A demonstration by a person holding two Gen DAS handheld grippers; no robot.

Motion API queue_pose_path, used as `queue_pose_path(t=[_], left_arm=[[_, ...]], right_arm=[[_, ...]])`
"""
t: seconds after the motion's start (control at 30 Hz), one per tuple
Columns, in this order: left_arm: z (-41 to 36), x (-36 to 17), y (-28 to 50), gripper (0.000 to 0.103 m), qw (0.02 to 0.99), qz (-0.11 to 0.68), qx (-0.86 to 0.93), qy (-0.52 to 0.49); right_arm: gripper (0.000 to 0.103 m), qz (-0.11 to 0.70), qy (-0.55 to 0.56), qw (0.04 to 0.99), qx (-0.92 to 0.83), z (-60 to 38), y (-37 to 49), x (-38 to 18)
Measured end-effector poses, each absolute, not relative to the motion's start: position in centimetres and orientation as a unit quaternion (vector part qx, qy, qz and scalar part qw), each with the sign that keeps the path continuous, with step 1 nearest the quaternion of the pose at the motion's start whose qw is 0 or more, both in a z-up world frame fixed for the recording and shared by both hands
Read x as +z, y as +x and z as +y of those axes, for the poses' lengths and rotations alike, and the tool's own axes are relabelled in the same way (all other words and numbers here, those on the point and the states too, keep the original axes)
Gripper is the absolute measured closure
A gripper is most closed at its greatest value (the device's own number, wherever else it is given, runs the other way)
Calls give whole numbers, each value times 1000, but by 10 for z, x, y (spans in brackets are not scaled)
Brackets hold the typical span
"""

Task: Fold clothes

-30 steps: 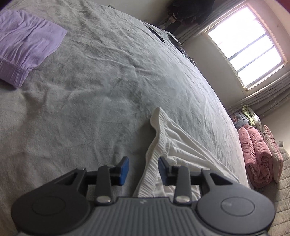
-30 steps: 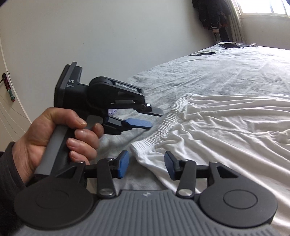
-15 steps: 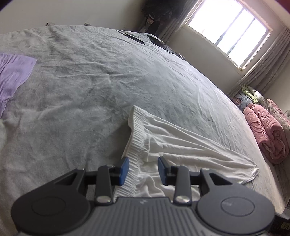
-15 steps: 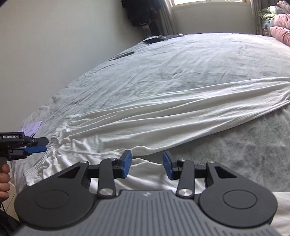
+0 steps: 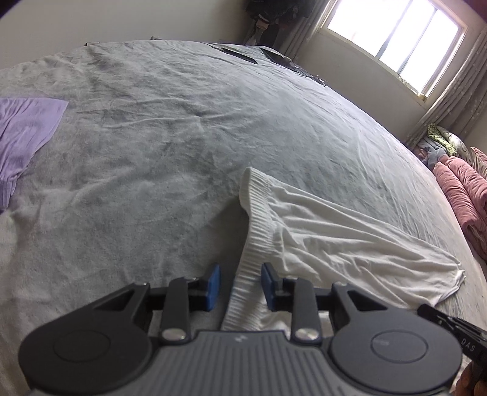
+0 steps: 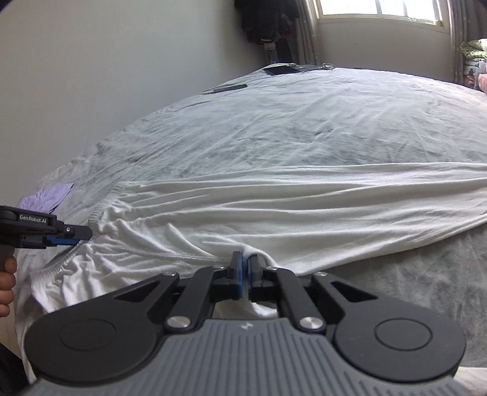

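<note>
Ribbed white cloth garment

Both wrist cameras look down their jaws, close over the white garment (shared), toward the window.

Through the left wrist view I see my left hand-held gripper with its blue pads apart, the ribbed waistband of the white garment running between them, the right pad just beside it. The jaws have just been closing. The garment lies on the grey bed; a purple cloth sits well apart at left.
</note>
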State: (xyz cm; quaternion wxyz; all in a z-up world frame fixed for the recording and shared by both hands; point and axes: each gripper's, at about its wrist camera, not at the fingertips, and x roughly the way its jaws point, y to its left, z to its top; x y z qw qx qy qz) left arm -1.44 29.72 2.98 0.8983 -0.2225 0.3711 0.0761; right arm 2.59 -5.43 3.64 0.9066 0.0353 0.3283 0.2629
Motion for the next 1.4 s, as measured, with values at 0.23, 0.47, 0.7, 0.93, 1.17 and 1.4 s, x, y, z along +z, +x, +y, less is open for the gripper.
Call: queue_pose_path(t=[0.23, 0.47, 0.7, 0.93, 1.17, 1.4], left_arm=[[291, 31, -13, 74, 903, 374, 89, -190], [298, 32, -17, 74, 903, 367, 95, -203], [300, 31, -17, 77, 902, 365, 101, -207], [306, 31, -18, 85, 901, 362, 108, -215], [307, 45, -38, 85, 903, 336, 114, -243], [269, 61, -68, 85, 924, 306, 79, -217]], right_arm=[[100, 357, 30, 896, 263, -39, 35, 24], [100, 347, 27, 906, 241, -44, 32, 24], [100, 343, 39, 911, 226, -49, 29, 24], [86, 327, 16, 920, 216, -56, 19, 30], [86, 294, -24, 934, 201, -96, -17, 42], [86, 309, -37, 919, 242, -112, -56, 36]])
